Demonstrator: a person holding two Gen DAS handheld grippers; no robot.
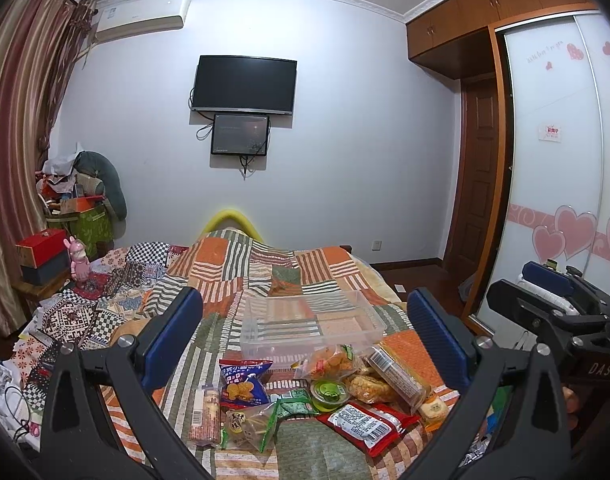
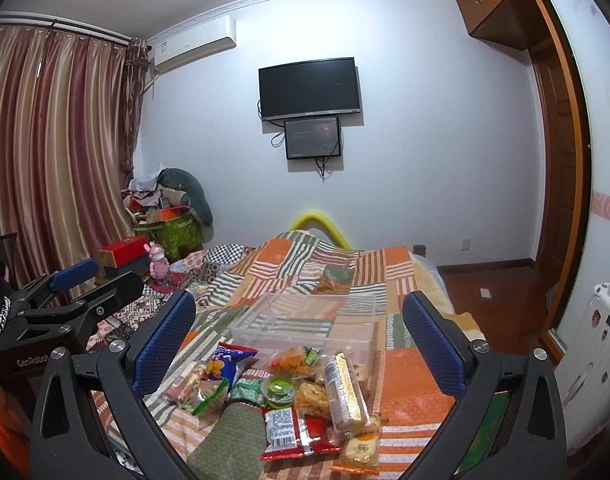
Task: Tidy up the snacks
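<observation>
Snack pile sits on the bed's patchwork quilt, right in front of a plastic bin, touching its near wall. TV is on the far wall past the bed, with a smaller screen just under it. Curtains off to the left, wardrobe on the right, suitcase further right beside the bed.

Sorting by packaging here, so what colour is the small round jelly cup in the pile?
Green, with a clear lid; the left wrist view shows it best.
</observation>
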